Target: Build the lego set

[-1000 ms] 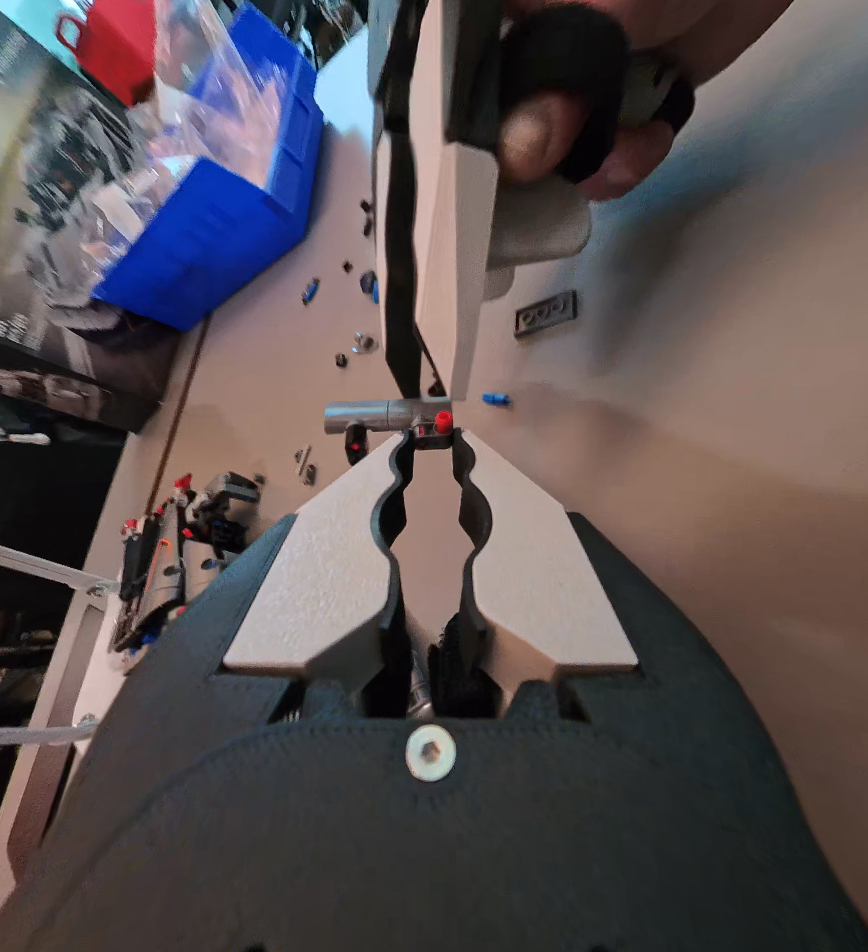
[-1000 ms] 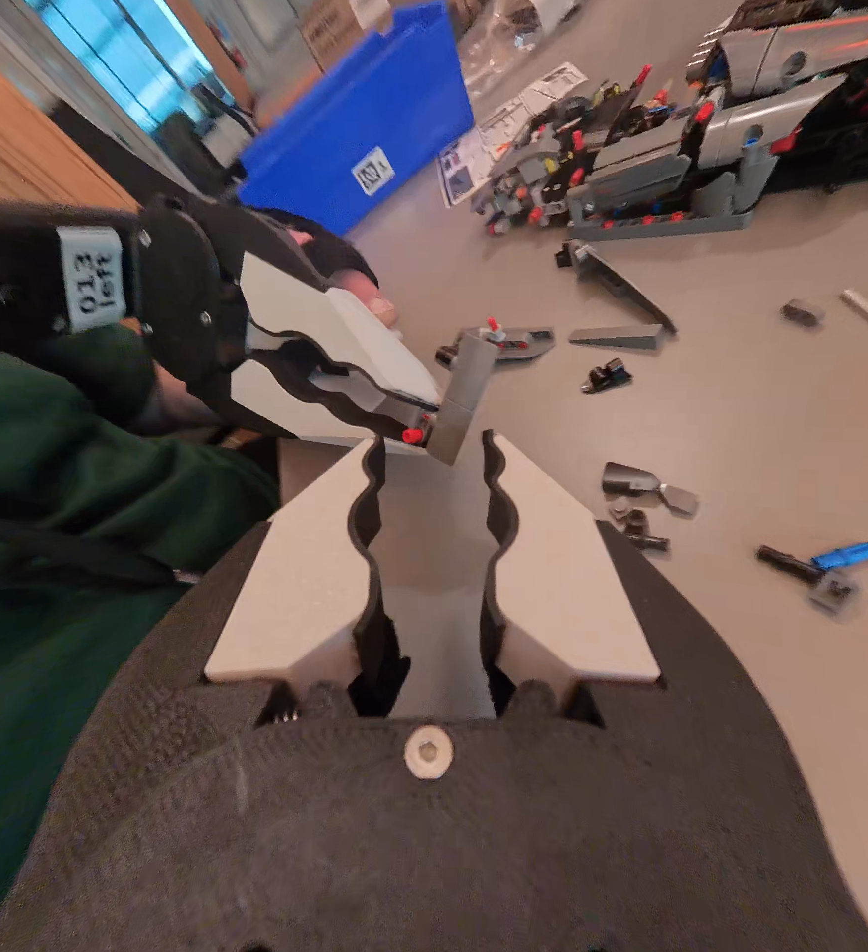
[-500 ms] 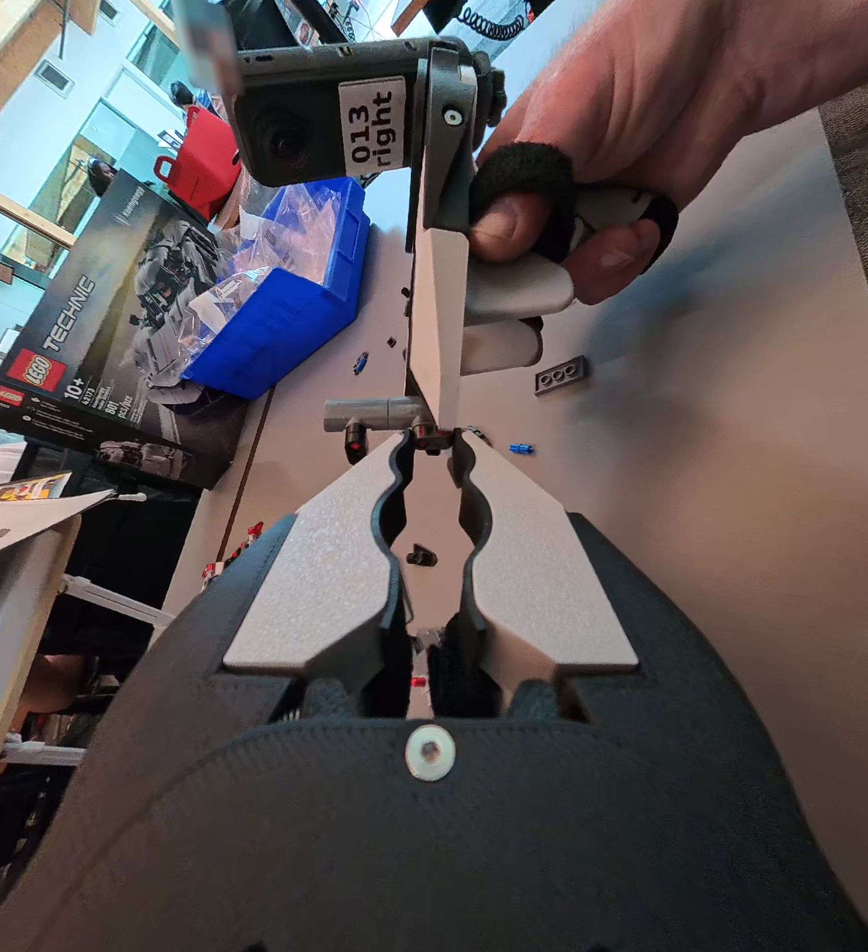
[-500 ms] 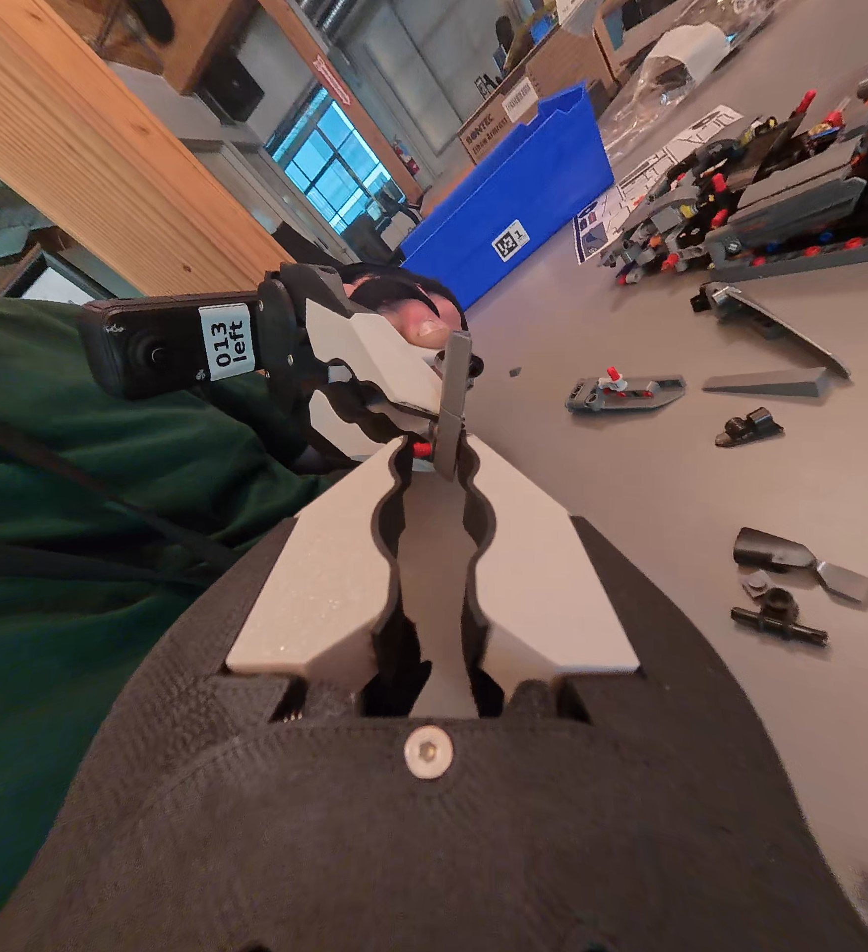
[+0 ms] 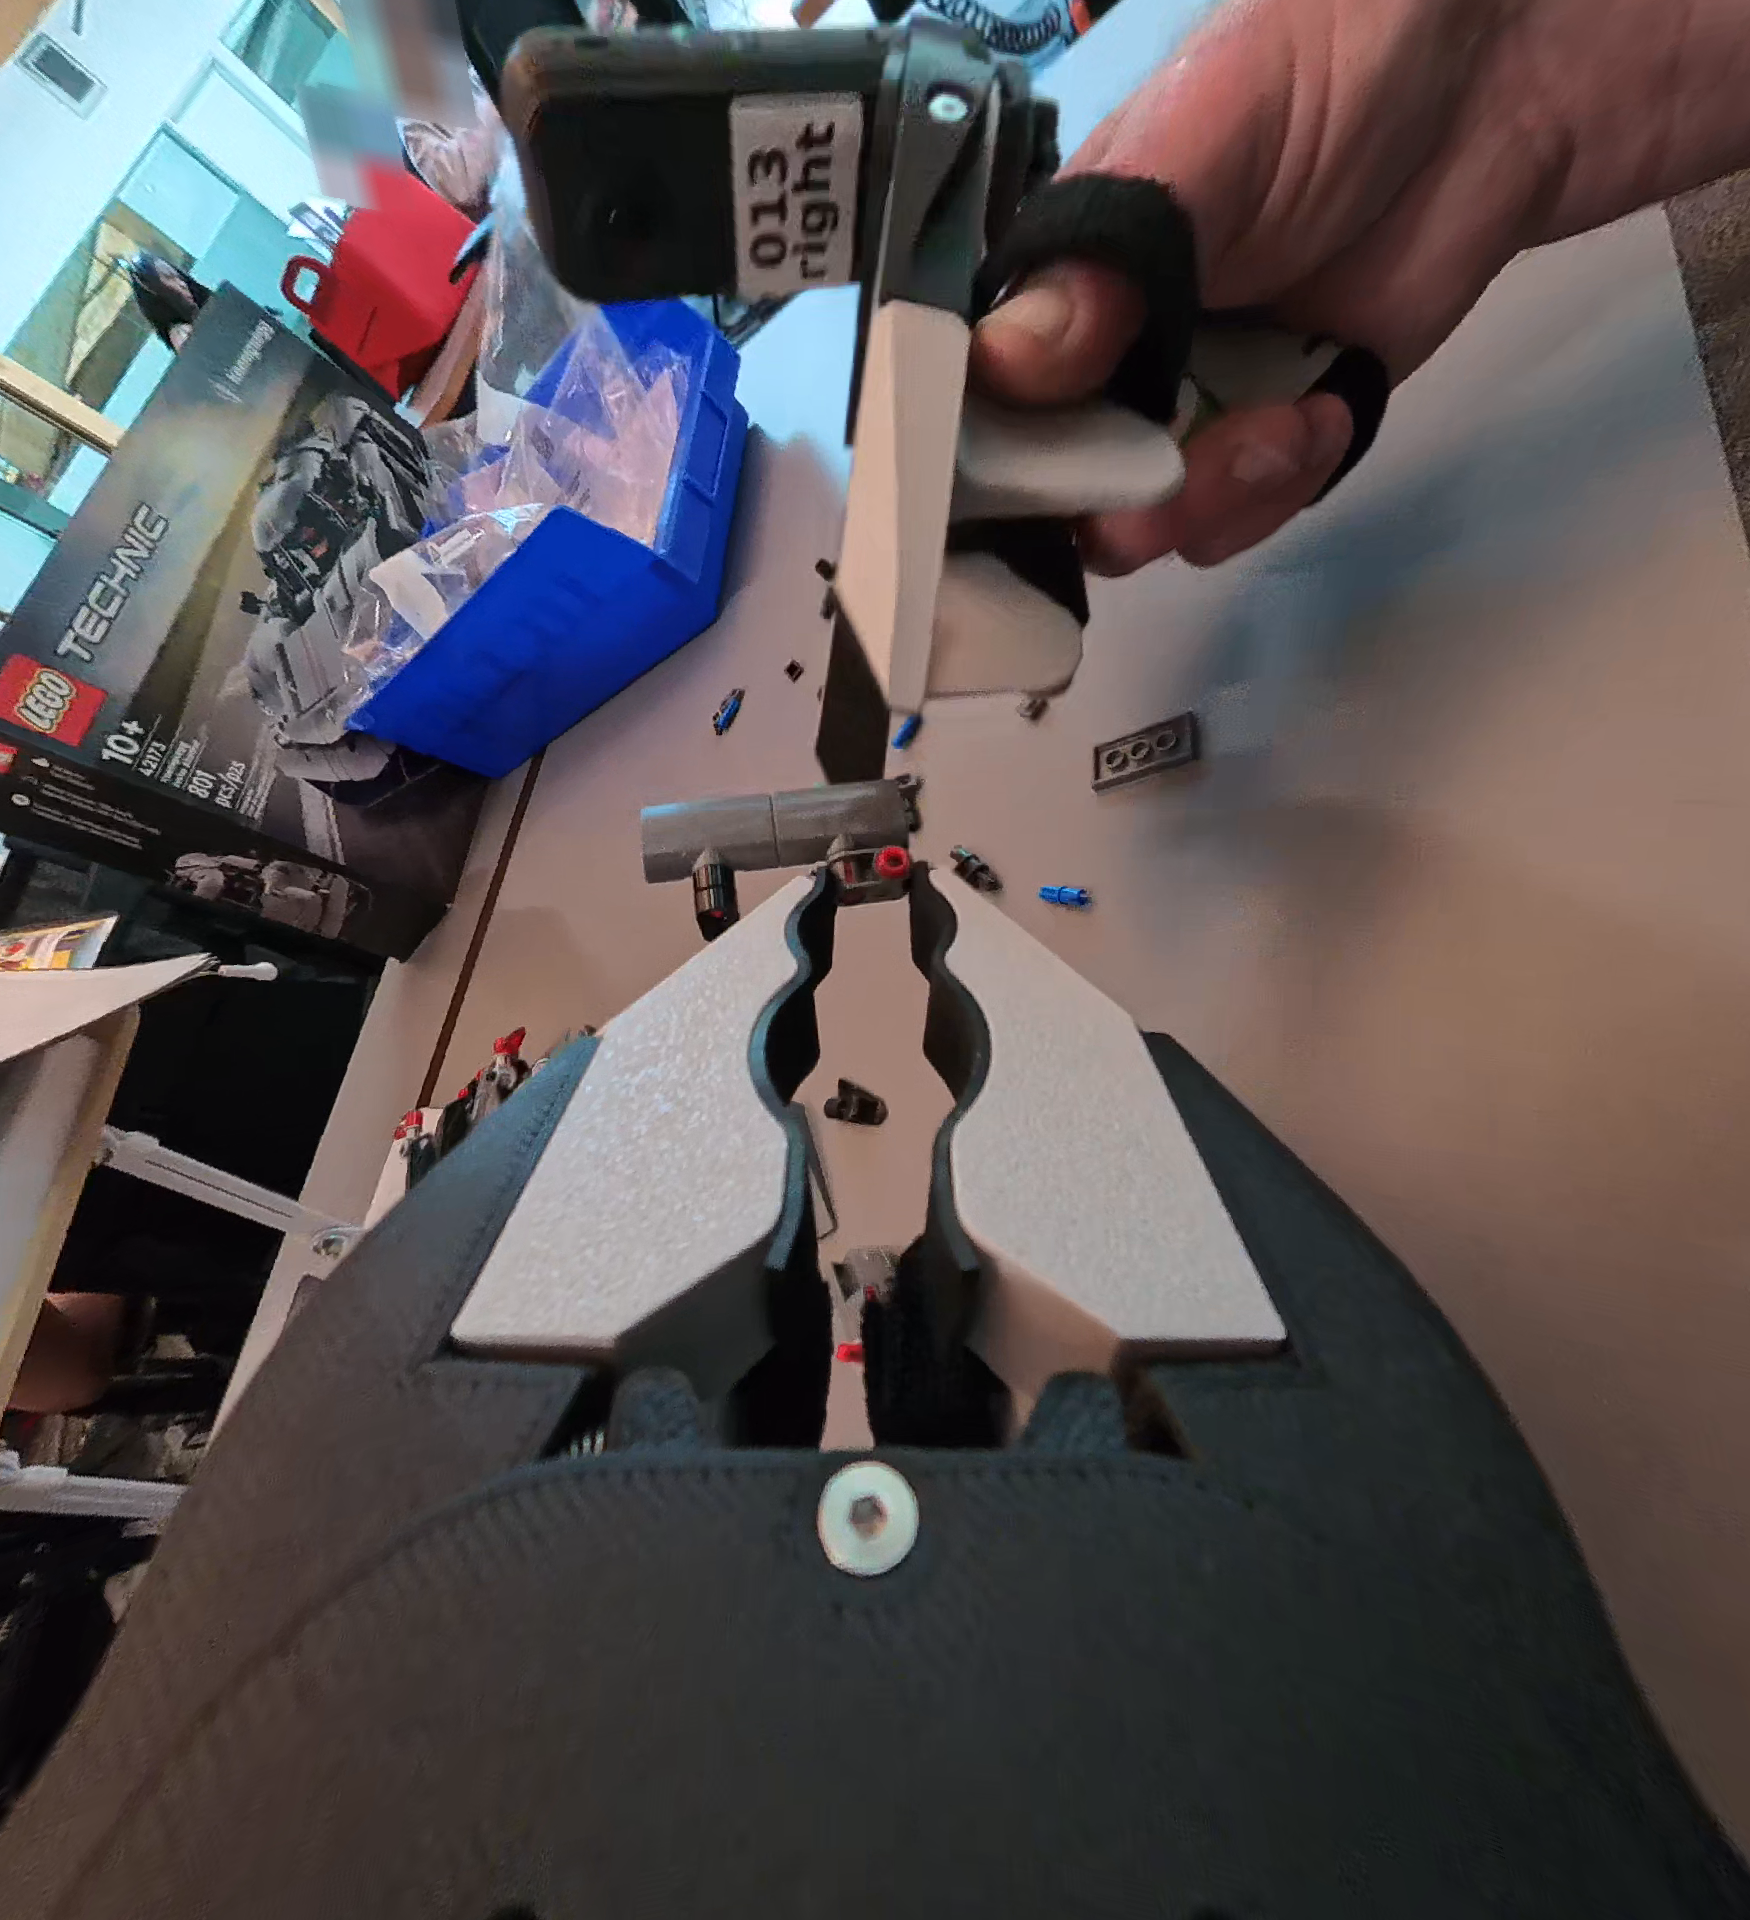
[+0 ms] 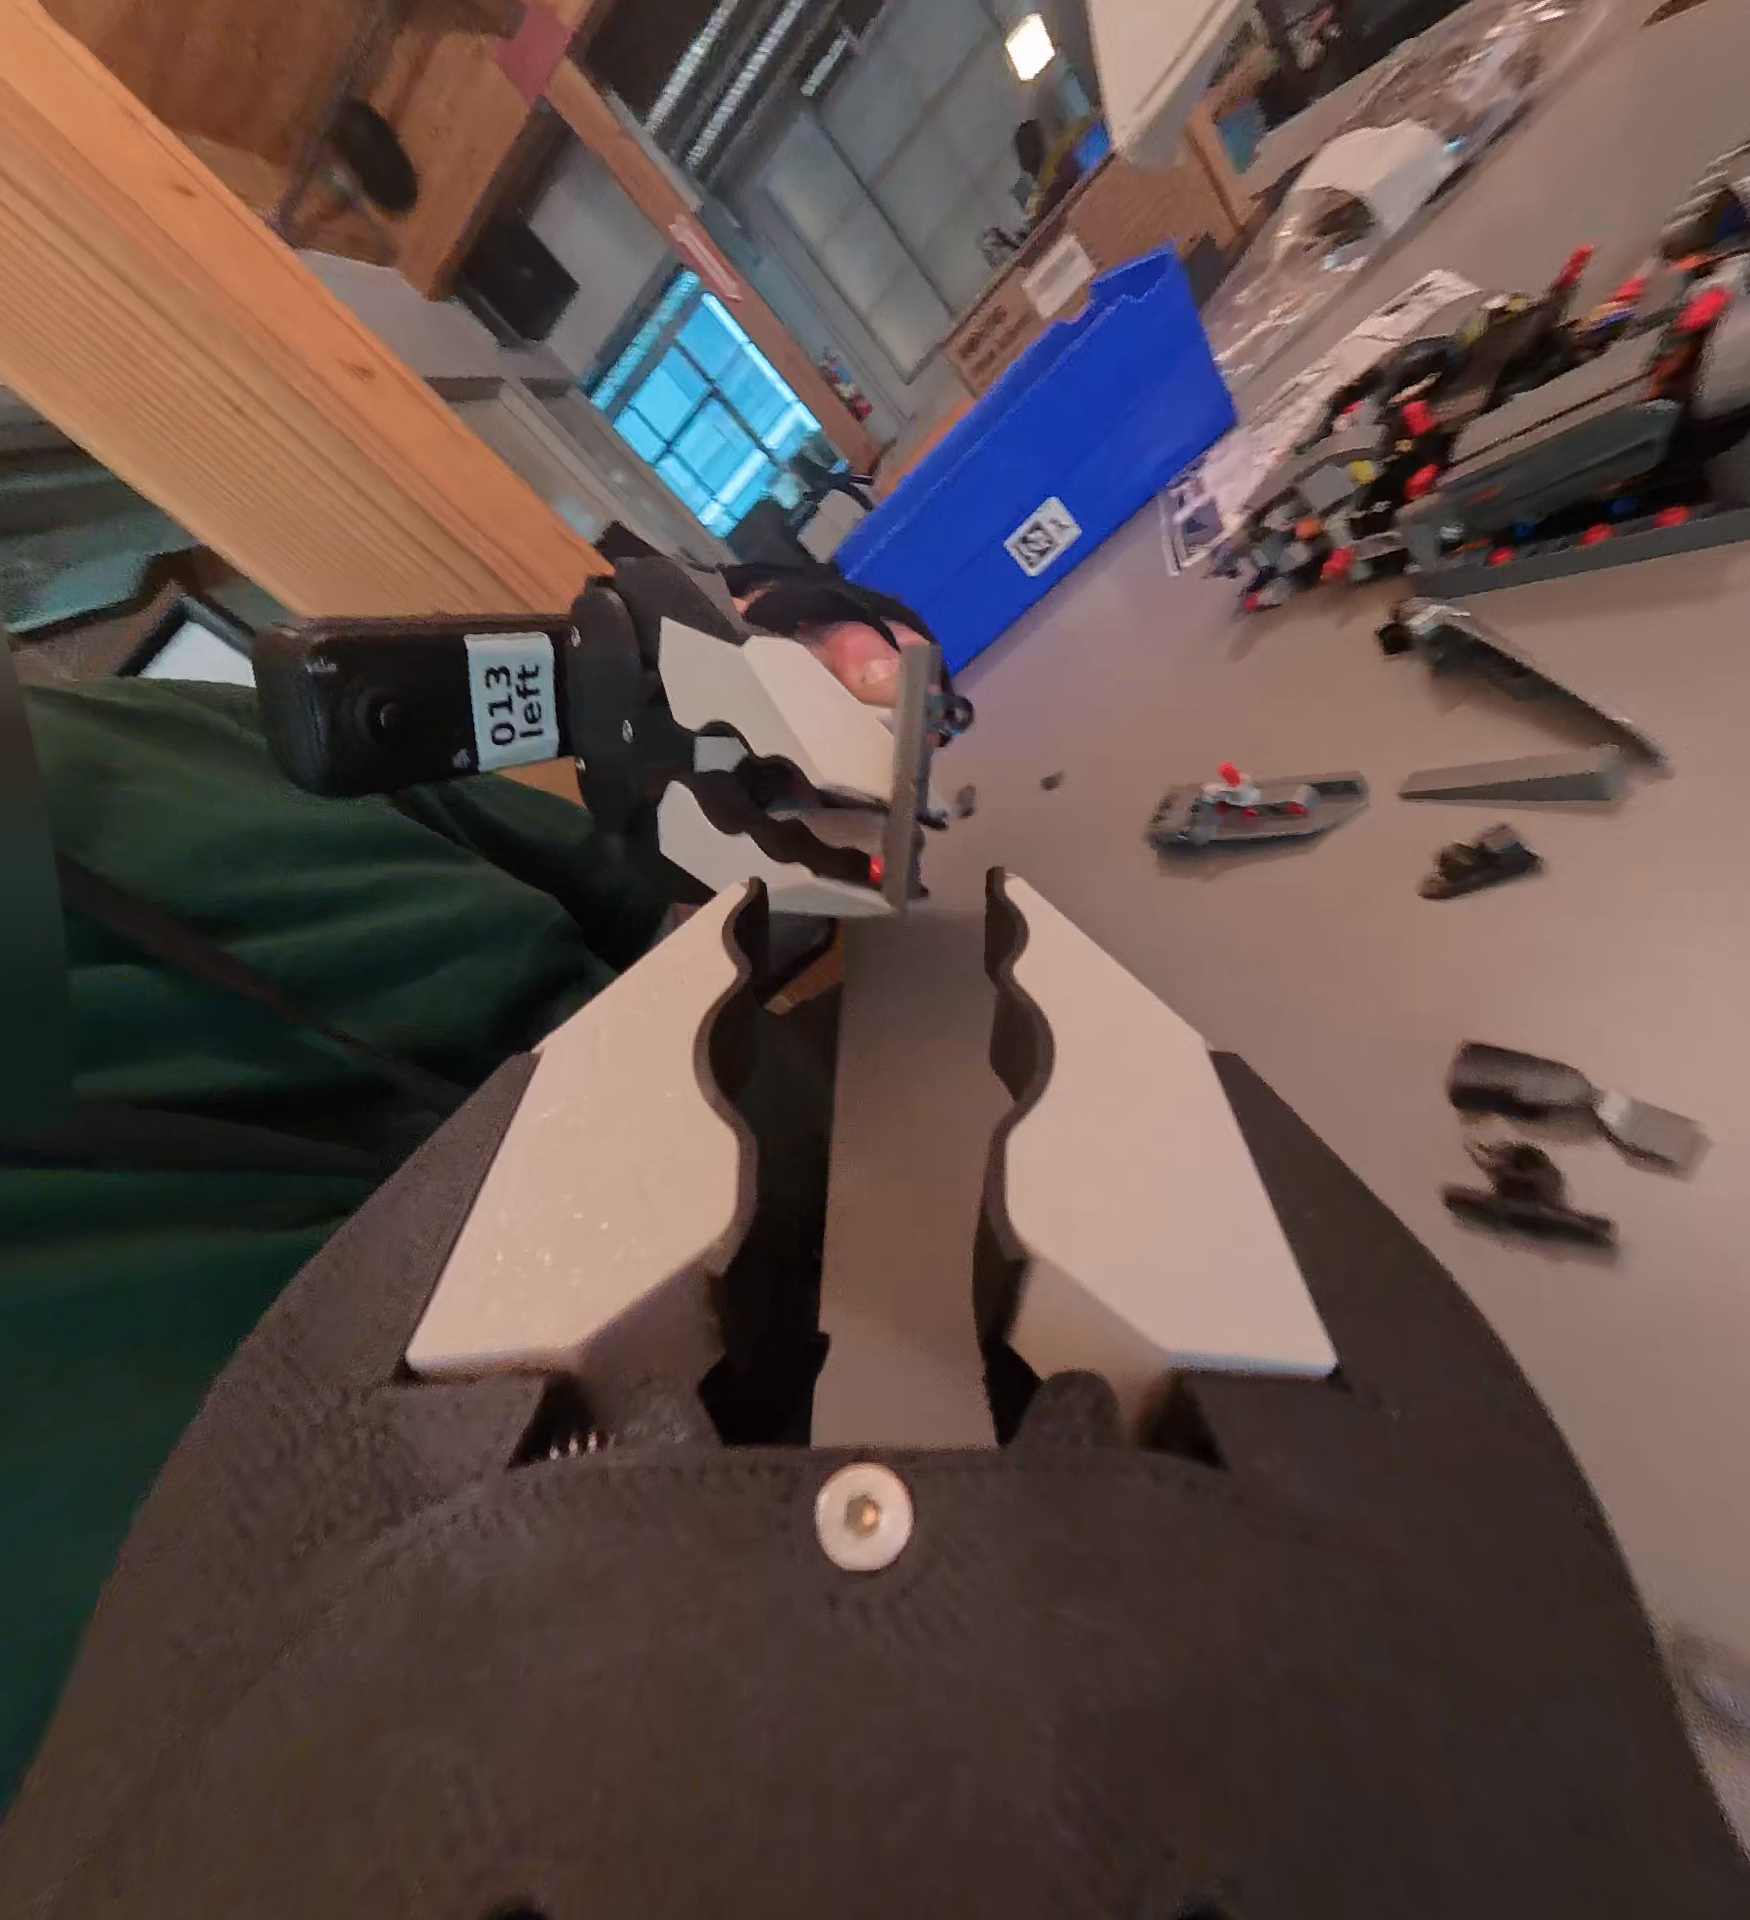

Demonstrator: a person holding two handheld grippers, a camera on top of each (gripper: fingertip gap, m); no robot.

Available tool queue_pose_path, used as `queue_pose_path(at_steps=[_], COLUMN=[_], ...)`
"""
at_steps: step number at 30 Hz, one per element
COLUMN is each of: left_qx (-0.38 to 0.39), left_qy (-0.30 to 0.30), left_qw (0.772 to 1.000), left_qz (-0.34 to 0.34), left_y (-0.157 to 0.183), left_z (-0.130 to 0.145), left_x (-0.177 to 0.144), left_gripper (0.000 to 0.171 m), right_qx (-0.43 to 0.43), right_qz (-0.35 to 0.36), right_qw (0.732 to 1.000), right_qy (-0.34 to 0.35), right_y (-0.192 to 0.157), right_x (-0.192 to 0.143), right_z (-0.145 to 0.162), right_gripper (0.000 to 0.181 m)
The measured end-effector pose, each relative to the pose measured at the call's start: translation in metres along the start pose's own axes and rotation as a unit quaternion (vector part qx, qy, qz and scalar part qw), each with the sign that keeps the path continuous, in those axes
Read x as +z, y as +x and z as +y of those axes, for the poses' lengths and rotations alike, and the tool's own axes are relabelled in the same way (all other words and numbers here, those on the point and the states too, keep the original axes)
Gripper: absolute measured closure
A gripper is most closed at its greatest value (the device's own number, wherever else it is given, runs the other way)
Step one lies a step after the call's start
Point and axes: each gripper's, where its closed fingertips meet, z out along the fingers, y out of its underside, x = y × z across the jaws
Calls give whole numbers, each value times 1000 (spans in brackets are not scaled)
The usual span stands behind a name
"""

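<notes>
The left gripper (image 5: 866, 883) is clamped by its fingertips on a small grey lego assembly (image 5: 783, 831) with a red pin, held in the air above the table (image 5: 1422, 1039). The right gripper (image 6: 876, 894) has its fingers apart and empty; half a second ago they were closed around the assembly's grey beam, and they now stand just clear of it, at about 12 o'clock above it in the left wrist view. Farther at 2 o'clock in the right wrist view lie loose dark pieces (image 6: 1525, 1143), then the part-built car (image 6: 1536, 457). The blue bin (image 5: 549, 613) sits at 10 o'clock beyond, beside the set's box (image 5: 185, 623).
</notes>
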Motion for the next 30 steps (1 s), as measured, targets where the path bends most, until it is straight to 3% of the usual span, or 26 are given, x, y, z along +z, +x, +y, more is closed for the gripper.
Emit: queue_pose_path(at_steps=[6,9,14,21,26,30], left_qx=[-49,-66,-100,-133,-156,-160], left_qy=[-42,-74,-122,-151,-153,-147], left_qw=[995,989,978,968,964,965], left_qz=[75,106,138,151,150,148], left_y=[20,36,52,62,59,59], left_z=[25,44,63,76,79,80], left_x=[5,9,15,22,21,18], left_gripper=[159,159,159,158,154,152], right_qx=[-91,-128,-152,-186,-166,-160], right_qz=[152,267,385,431,424,429], right_qw=[984,955,908,870,867,868], right_qy=[2,-11,-73,-150,-203,-190], right_y=[14,31,58,80,91,92], right_x=[-47,-79,-110,-109,-107,-113], right_z=[0,1,13,26,46,47], right_gripper=[154,164,160,164,163,163])
